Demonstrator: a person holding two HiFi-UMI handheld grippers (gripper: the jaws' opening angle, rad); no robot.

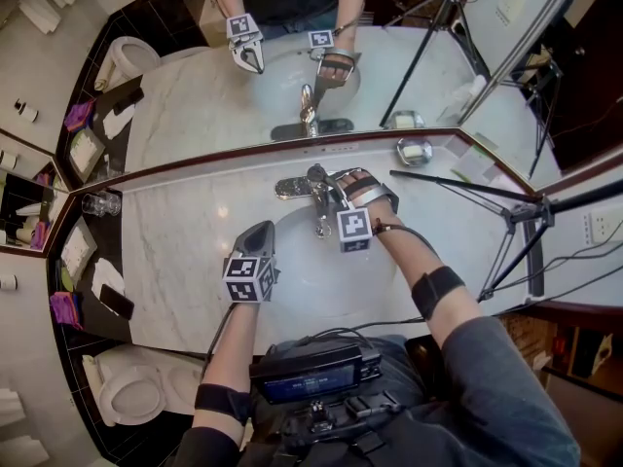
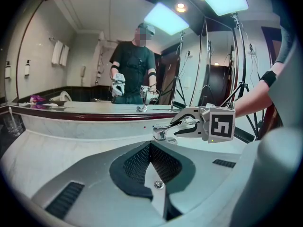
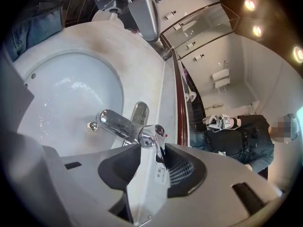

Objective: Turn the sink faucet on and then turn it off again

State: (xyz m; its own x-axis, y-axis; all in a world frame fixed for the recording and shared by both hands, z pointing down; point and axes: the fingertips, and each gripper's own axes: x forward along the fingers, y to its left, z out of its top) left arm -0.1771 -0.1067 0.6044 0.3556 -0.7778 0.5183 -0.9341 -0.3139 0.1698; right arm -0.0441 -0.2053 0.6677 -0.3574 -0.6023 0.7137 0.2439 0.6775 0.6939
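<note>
A chrome single-lever sink faucet [image 3: 113,123] stands at the back edge of a white oval sink basin [image 3: 66,89]. The basin is sunk into a white marble bench [image 1: 185,251] below a wide wall mirror [image 1: 224,95]. The spout reaches out over the basin, whose wall looks wet in streaks.

The right tool [image 3: 152,144] points steeply down at the faucet from the person's side. Its jaws are released and stand apart, astride the faucet's chrome lever handle [image 3: 158,138]. The lever lies close along one dark pad, with a clear gap to the other, so nothing is clamped. Whether the near pad touches the lever cannot be told. The right hand's marker cube sits just in front of the spout in the head view.

The left tool [image 1: 259,233] hangs over the bench at the basin's left rim, near the faucet but apart from it. Its jaws are clenched together on nothing, and its tip points towards the mirror.

A clear glass tumbler [image 1: 100,203] stands at the far left of the bench. A small metal soap dish [image 1: 414,151] sits at the right, by the mirror. A black tripod [image 1: 516,217] leans in from the right. A white toilet [image 1: 127,392] stands on the floor at the lower left.
</note>
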